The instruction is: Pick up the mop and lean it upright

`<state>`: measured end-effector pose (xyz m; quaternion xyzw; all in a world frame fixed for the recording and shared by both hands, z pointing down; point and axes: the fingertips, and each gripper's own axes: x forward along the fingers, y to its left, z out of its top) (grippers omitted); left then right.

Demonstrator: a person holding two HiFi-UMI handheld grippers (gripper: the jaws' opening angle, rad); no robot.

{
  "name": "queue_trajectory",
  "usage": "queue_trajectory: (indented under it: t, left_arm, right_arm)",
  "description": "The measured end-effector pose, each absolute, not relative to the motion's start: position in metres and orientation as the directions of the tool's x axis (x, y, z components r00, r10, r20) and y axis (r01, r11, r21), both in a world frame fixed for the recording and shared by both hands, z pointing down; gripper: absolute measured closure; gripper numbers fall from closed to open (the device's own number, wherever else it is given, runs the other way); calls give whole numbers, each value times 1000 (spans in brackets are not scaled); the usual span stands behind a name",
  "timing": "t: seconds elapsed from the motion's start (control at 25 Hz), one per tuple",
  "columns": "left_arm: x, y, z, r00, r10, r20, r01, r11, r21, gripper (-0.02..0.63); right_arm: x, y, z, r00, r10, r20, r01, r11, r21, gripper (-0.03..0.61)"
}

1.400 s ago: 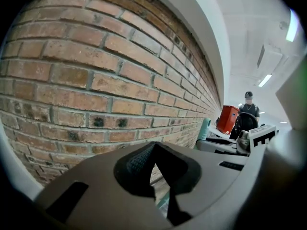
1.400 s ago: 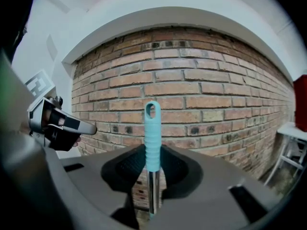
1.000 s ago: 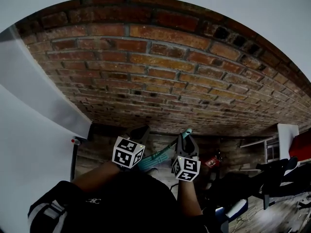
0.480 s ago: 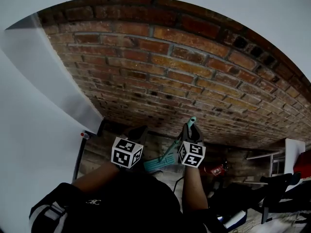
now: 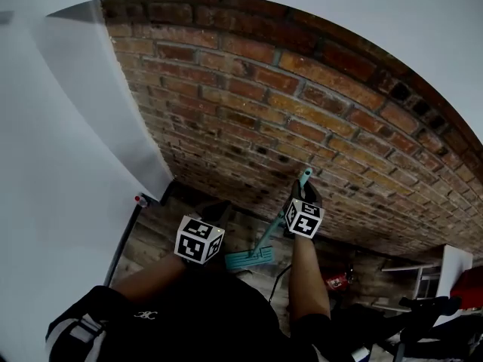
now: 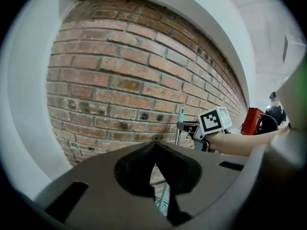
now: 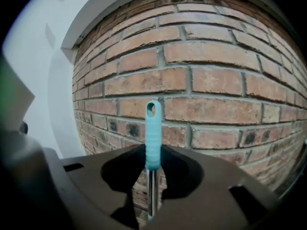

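Observation:
The mop has a teal handle grip (image 5: 304,176) and a teal head (image 5: 248,259) low by the brick wall (image 5: 302,127). It stands steeply tilted, its top close to the bricks. My right gripper (image 5: 302,200) is shut on the mop's metal shaft just below the grip (image 7: 153,135), which rises between its jaws (image 7: 152,153). My left gripper (image 5: 211,213) is left of the mop head, apart from it. Its jaws (image 6: 154,145) meet at the tips with nothing between them. Through the slit below them shows the mop shaft (image 6: 164,199). The left gripper view also shows the right gripper (image 6: 188,126) around the shaft.
A white wall panel (image 5: 68,164) meets the bricks at the left, with a dark pole with a red knob (image 5: 139,200) at its foot. A red object (image 5: 335,280) and a white shelf (image 5: 450,264) lie to the right. A person (image 6: 273,110) stands far right beside a red cabinet (image 6: 251,120).
My right gripper has risen and moved toward the wall with the mop handle, so the mop stands steeper. The head view has swung left. The left gripper has hardly moved.

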<state>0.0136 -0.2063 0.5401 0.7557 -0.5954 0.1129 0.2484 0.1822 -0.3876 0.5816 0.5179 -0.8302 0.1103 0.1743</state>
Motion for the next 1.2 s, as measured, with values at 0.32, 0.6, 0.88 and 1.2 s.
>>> queue_trajectory:
  t: [0.32, 0.6, 0.88, 1.2]
  left_arm:
    - [15, -199, 541, 281, -835, 473, -950, -174, 258, 621]
    - [33, -214, 542, 321, -825, 465, -940, -218, 263, 621]
    - [79, -232, 541, 419, -790, 446, -905, -327, 272, 621]
    - [117, -242, 537, 495, -753, 433, -869, -418, 265, 621]
  right_arm:
    - [182, -389, 574, -409, -841, 355, -908, 415, -62, 390]
    - [201, -348, 523, -442, -864, 243, -897, 426, -116, 563]
    - [237, -307, 480, -403, -896, 185, -915, 397, -72, 565]
    - [267, -250, 499, -348, -909, 228, -937, 336, -91, 565]
